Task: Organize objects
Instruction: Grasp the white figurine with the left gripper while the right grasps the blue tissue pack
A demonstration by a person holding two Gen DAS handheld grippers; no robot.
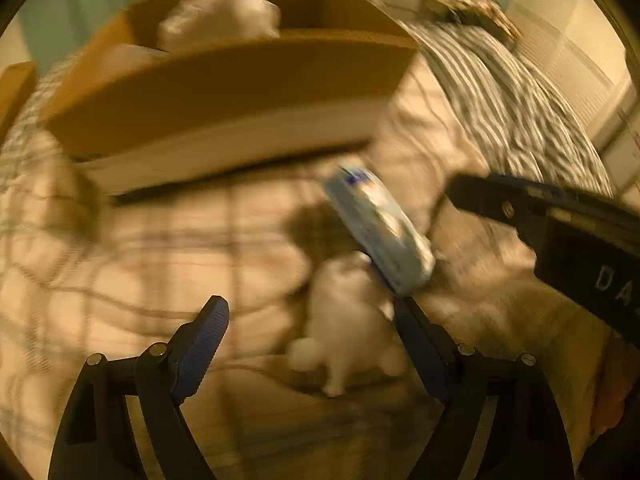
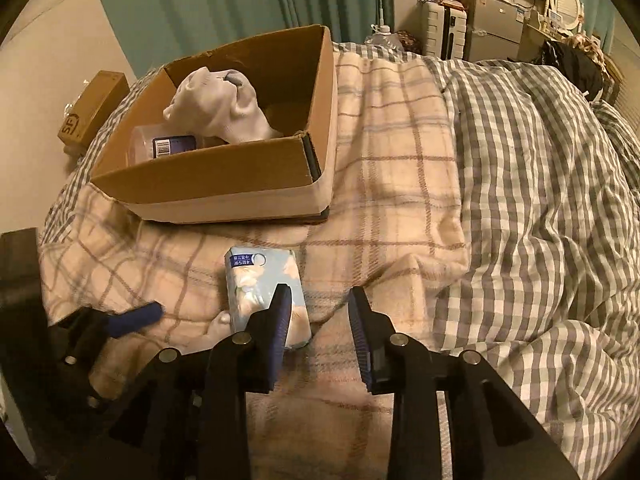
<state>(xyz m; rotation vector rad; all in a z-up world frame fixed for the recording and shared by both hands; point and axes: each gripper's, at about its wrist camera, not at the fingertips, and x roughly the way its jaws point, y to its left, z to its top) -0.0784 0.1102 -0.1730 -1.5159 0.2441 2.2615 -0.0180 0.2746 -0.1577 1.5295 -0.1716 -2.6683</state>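
A light blue tissue pack (image 2: 264, 292) lies on the plaid blanket in front of an open cardboard box (image 2: 224, 184); the left wrist view shows it (image 1: 380, 232) blurred, by my left gripper's right finger. A white sock (image 1: 348, 320) lies under it. My left gripper (image 1: 308, 312) is open, with the sock between its jaws. My right gripper (image 2: 320, 312) is open and empty, just right of the pack. The box holds a white cloth bundle (image 2: 220, 104) and a clear container (image 2: 168, 146).
A grey checked duvet (image 2: 540, 200) covers the right of the bed. A small cardboard box (image 2: 94, 108) sits at the far left edge. A suitcase (image 2: 444, 32) and cabinets stand behind the bed, with green curtains (image 2: 240, 0).
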